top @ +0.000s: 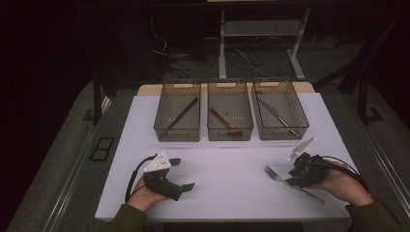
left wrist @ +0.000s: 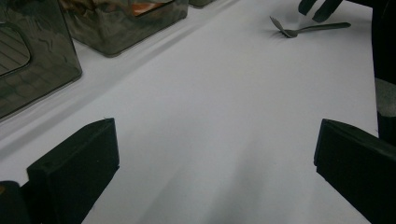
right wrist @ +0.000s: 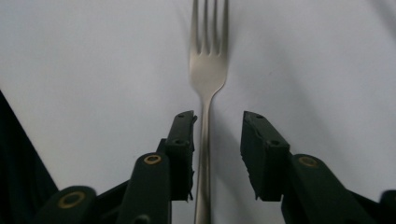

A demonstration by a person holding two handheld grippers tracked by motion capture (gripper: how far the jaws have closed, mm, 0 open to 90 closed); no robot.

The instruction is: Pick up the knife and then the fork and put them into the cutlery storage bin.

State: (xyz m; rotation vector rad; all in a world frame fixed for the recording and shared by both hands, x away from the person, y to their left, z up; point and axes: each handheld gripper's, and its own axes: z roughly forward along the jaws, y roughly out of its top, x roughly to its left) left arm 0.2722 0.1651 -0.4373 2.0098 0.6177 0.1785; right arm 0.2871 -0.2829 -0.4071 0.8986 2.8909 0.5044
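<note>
1. Right gripper (right wrist: 217,154) low over the fork (right wrist: 208,70), on the right part of the table (top: 232,169) near the front edge.
2. Jaws part open, one on each side of the fork handle; left jaw just beside the handle, maybe touching, right jaw clearly apart from it. Not clamped on the fork.
3. Fork lying flat on the white table top, tines pointing away from the right gripper, handle running back between the jaws.
4. In the high view, fork (top: 292,182) lying at a slant, tines toward the table middle, handle end toward the right front corner, right gripper (top: 296,180) above its middle, held by the right hand (top: 341,186).
5. Left gripper (top: 183,175) on the left part of the table, held by the left hand (top: 145,195), jaws wide open with nothing between them, only bare table under.
6. From the left gripper view, fork (left wrist: 308,29) far off at the top right, right gripper jaw tips just above its handle.
7. Three bins in a row at the far side, well apart from the fork: left bin (top: 178,133) with a dark stick, middle bin (top: 230,133) with a reddish-brown utensil, right bin (top: 280,131) with a metal utensil, cannot tell exactly which kind.
</note>
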